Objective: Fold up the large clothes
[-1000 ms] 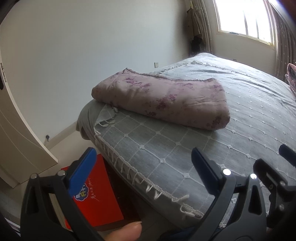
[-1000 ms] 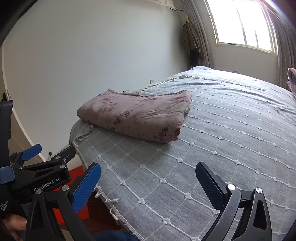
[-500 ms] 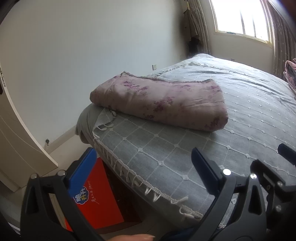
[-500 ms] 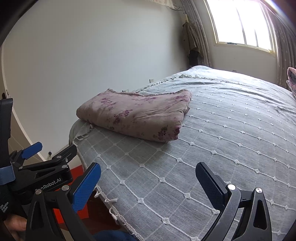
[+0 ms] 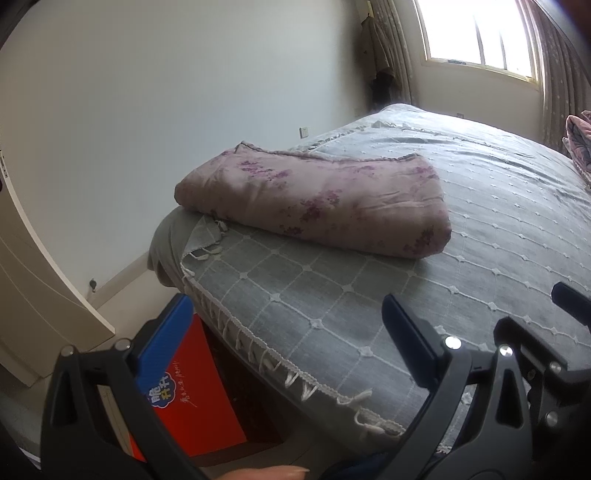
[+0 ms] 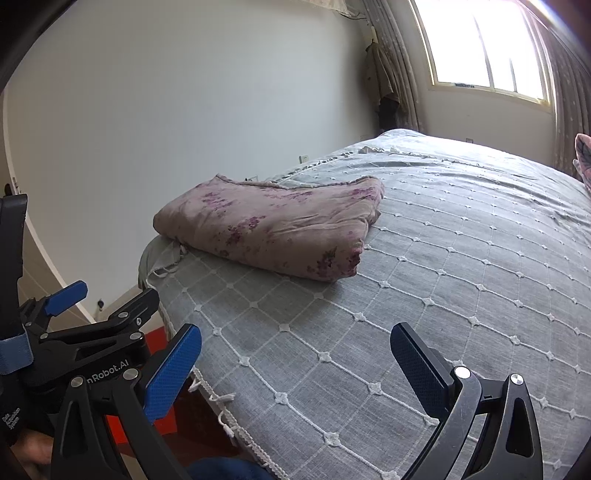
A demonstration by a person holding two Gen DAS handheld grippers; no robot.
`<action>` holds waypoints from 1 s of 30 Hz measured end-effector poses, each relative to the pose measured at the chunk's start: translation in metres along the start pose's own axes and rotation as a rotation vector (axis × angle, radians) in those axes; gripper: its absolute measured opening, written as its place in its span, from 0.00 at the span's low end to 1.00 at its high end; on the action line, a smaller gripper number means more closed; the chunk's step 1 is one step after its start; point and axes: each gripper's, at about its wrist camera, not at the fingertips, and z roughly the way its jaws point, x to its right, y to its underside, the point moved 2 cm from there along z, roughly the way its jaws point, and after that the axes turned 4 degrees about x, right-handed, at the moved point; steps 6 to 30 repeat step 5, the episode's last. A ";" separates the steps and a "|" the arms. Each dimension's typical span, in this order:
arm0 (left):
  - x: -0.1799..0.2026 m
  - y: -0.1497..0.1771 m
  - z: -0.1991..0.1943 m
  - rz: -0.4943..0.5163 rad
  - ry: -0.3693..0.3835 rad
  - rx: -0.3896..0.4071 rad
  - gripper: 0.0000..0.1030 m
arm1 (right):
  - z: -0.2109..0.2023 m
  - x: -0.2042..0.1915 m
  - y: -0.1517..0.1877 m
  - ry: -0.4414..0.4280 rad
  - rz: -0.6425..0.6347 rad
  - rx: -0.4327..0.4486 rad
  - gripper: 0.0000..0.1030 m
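A folded pink floral cloth (image 5: pixel 317 199) lies on the near left corner of the grey quilted bed (image 5: pixel 480 229); it also shows in the right wrist view (image 6: pixel 273 229). My left gripper (image 5: pixel 284 325) is open and empty, held back over the bed's fringed front edge. My right gripper (image 6: pixel 295 354) is open and empty above the bedspread (image 6: pixel 443 277), short of the cloth. The left gripper's body (image 6: pixel 92 332) shows at the left of the right wrist view.
A red box (image 5: pixel 195 398) stands on the floor beside the bed. A white wall (image 5: pixel 166 92) runs along the left. A window with curtains (image 5: pixel 480 33) is at the back. Another pink item (image 5: pixel 580 144) lies at the bed's far right.
Both grippers stay open and empty. The left wrist view has shifted slightly, so the cloth sits a little lower and nearer. The right wrist view is almost unchanged.
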 end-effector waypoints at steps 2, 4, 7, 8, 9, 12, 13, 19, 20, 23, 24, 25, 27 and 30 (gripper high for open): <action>0.000 0.000 0.000 -0.001 0.002 0.000 0.99 | 0.000 0.000 0.000 -0.002 0.003 -0.001 1.00; 0.000 0.000 0.000 -0.001 0.001 0.000 0.99 | 0.001 0.001 0.000 -0.002 0.004 -0.003 1.00; -0.001 0.000 0.000 0.000 0.000 0.000 0.99 | 0.002 0.001 0.000 0.000 0.003 -0.004 1.00; -0.001 0.000 0.000 0.000 0.000 0.000 0.99 | 0.002 0.001 0.000 0.000 0.003 -0.004 1.00; -0.001 0.000 0.000 0.000 0.000 0.000 0.99 | 0.002 0.001 0.000 0.000 0.003 -0.004 1.00; -0.001 0.000 0.000 0.000 0.000 0.000 0.99 | 0.002 0.001 0.000 0.000 0.003 -0.004 1.00; -0.001 0.000 0.000 0.000 0.000 0.000 0.99 | 0.002 0.001 0.000 0.000 0.003 -0.004 1.00; -0.001 0.000 0.000 0.000 0.000 0.000 0.99 | 0.002 0.001 0.000 0.000 0.003 -0.004 1.00; -0.001 0.000 0.000 0.000 0.000 0.000 0.99 | 0.002 0.001 0.000 0.000 0.003 -0.004 1.00; -0.001 0.000 0.000 0.000 0.000 0.000 0.99 | 0.002 0.001 0.000 0.000 0.003 -0.004 1.00; -0.001 0.000 0.000 0.000 0.000 0.000 0.99 | 0.002 0.001 0.000 0.000 0.003 -0.004 1.00; -0.001 0.000 0.000 0.000 0.000 0.000 0.99 | 0.002 0.001 0.000 0.000 0.003 -0.004 1.00; -0.001 0.000 0.000 0.000 0.000 0.000 0.99 | 0.002 0.001 0.000 0.000 0.003 -0.004 1.00; -0.001 0.000 0.000 0.000 0.000 0.000 0.99 | 0.002 0.001 0.000 0.000 0.003 -0.004 1.00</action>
